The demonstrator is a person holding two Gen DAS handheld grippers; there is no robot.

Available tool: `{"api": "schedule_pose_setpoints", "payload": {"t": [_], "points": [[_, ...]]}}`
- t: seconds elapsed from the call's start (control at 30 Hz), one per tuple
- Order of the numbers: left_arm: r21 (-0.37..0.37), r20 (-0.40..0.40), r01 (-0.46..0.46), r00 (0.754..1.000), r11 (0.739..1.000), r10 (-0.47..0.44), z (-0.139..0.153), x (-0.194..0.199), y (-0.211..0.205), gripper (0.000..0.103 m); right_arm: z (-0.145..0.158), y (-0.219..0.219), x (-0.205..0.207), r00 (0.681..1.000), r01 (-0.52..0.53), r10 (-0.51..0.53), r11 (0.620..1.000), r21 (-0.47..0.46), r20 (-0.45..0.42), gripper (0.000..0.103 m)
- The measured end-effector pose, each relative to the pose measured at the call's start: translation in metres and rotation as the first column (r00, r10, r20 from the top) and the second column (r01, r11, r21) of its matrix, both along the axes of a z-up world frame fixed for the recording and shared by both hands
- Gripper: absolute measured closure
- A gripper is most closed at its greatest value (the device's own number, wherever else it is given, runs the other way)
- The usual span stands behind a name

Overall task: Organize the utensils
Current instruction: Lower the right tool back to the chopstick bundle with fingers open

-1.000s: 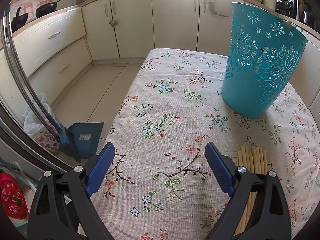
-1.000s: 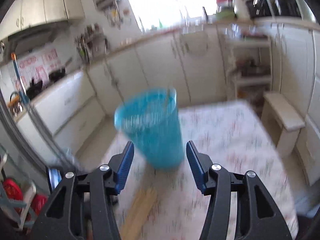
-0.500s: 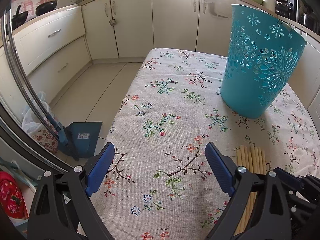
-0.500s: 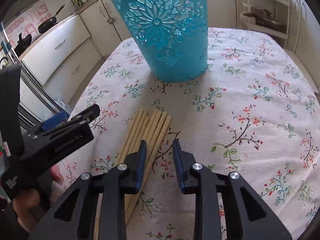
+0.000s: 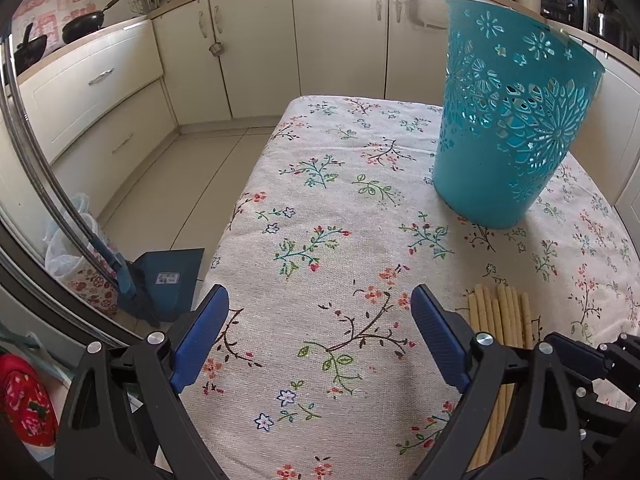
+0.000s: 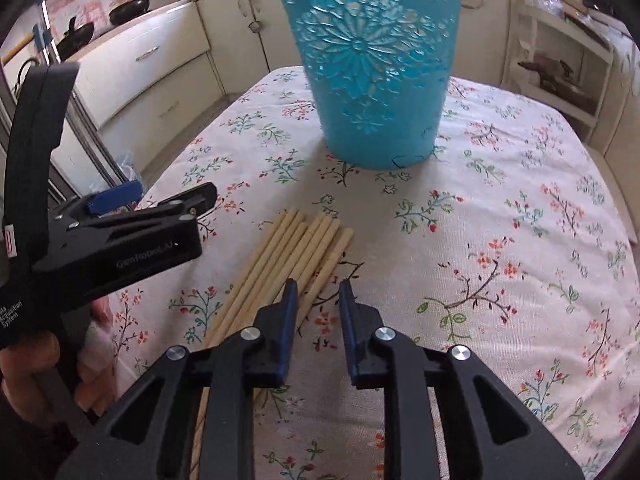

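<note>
A bundle of several pale wooden chopsticks (image 6: 304, 248) lies on the floral tablecloth (image 6: 500, 208), in front of an upright teal cut-out basket (image 6: 372, 60). My right gripper (image 6: 318, 284) hovers low over the bundle's right edge. Its jaws are closing and stand a narrow gap apart. The rightmost chopstick runs in beside the left finger, but the pads press on nothing. My left gripper (image 5: 320, 296) is wide open over bare cloth, left of the chopsticks (image 5: 500, 312), with nothing in it. The basket (image 5: 508, 120) stands beyond to the right. The right gripper (image 5: 580, 356) shows at the lower right.
The left gripper's body (image 6: 120, 232), held by a hand (image 6: 24, 360), sits close to the left of the chopsticks. A blue dustpan (image 5: 168, 276) stands on the floor past the table's left edge. Cream cabinets (image 5: 336, 40) line the back, and a white shelf (image 6: 560, 60) is at the right.
The right gripper came down from facing the basket to just over the chopsticks, and its jaws narrowed. It entered the left wrist view at lower right. The left gripper stayed still.
</note>
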State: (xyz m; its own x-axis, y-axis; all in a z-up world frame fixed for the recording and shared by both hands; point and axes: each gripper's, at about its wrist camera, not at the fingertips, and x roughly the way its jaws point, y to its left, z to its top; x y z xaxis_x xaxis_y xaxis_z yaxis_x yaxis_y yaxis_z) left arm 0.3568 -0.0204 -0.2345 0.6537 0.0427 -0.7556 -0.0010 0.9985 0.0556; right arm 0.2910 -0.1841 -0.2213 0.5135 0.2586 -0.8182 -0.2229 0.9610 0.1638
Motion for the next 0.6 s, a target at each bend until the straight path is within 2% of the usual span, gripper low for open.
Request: {"api": "schedule_pose_setpoints", "payload": {"t": [0.13, 0.23, 0.43, 0.6], "points": [[0.016, -0.016, 0.009, 1.000, 1.000, -0.009, -0.002, 0.001, -0.003, 0.015, 0.000, 0.006, 0.001, 1.000, -0.015, 0.015, 0.999, -0.033, 0.013, 0.082], [0.013, -0.038, 0.019, 0.999, 1.000, -0.019, -0.004, 0.004, -0.003, 0.015, -0.001, 0.005, -0.001, 0.998, -0.054, 0.057, 0.992, -0.117, 0.017, 0.083], [0.015, -0.071, 0.041, 0.997, 0.999, -0.040, -0.006, 0.005, -0.008, 0.015, 0.005, -0.020, -0.009, 1.000, -0.025, 0.025, 0.997, -0.068, 0.004, 0.087], [0.016, -0.091, 0.134, 0.987, 0.991, -0.132, -0.005, -0.011, -0.025, 0.015, 0.005, -0.031, -0.017, 1.000, -0.010, 0.010, 1.000, -0.023, 0.013, 0.087]]}}
